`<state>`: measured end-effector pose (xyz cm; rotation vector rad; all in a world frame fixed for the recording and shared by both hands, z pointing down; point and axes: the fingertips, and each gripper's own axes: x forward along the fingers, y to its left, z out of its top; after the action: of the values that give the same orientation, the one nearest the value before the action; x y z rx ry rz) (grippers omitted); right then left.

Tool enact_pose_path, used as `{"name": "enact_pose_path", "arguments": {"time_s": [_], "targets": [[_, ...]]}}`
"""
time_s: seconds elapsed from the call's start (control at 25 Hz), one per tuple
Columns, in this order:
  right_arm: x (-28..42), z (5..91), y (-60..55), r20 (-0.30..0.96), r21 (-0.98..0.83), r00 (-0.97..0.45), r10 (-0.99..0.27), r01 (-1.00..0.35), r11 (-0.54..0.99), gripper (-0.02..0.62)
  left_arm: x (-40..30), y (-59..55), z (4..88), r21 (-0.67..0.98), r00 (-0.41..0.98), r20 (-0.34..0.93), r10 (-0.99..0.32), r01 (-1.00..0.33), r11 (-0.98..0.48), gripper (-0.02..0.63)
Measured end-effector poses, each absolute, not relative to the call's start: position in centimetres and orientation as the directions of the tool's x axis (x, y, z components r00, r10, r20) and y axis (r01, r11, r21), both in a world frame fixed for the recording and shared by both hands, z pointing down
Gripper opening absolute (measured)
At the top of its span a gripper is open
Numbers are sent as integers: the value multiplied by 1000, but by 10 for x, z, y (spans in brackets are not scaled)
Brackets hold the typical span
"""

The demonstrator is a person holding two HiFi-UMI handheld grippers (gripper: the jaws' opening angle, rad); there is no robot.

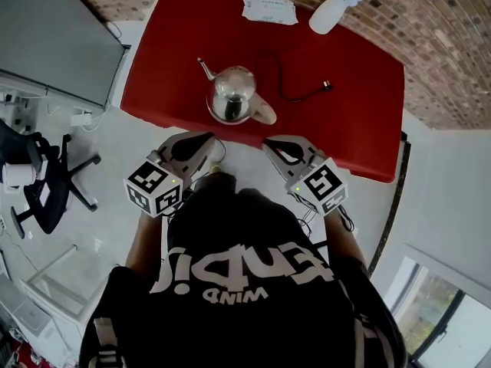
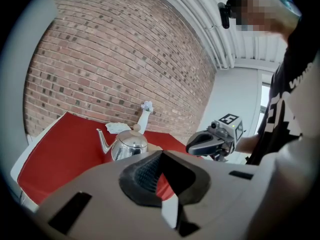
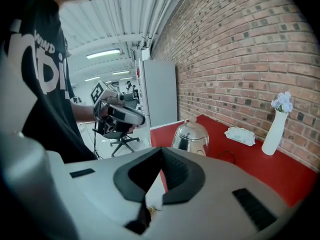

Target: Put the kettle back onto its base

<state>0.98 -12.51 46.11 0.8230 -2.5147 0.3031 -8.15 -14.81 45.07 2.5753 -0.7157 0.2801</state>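
A shiny steel kettle (image 1: 232,93) with a thin spout stands near the front edge of the red table (image 1: 349,121). A beige base (image 1: 265,114) sticks out from under its right side. The left gripper view shows the kettle (image 2: 128,145) ahead, and the right gripper view shows the kettle (image 3: 191,136) too. My left gripper (image 1: 208,137) hovers off the table's front edge, just short of the kettle, jaws together and empty (image 2: 161,153). My right gripper (image 1: 268,144) is held beside it, also shut with nothing in it (image 3: 161,149). Neither touches the kettle.
A black cord with a plug (image 1: 325,86) lies right of the kettle. A white vase with flowers (image 1: 328,12) and a pack of wipes (image 1: 269,9) stand at the table's far edge by the brick wall. An office chair (image 1: 47,184) and grey cabinet (image 1: 54,37) are at left.
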Motion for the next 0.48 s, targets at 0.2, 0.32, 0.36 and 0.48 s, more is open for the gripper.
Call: {"name": "enact_pose_path", "arguments": {"time_s": [0.2, 0.32, 0.36, 0.48], "targets": [[4, 467, -121, 493, -71, -720, -487, -592, 803, 23, -83, -146, 448, 352, 831, 300, -469, -553, -755, 6], [3, 470, -106, 494, -71, -736, -463, -565, 822, 23, -80, -137, 445, 341, 819, 298, -491, -571, -747, 6], [3, 469, -100, 486, -73, -742, -461, -560, 825, 23, -79, -133, 445, 338, 813, 298, -500, -580, -741, 6], [9, 464, -80, 455, -79, -759, -466, -556, 827, 23, -73, -115, 441, 330, 798, 294, -526, -601, -728, 6]]}}
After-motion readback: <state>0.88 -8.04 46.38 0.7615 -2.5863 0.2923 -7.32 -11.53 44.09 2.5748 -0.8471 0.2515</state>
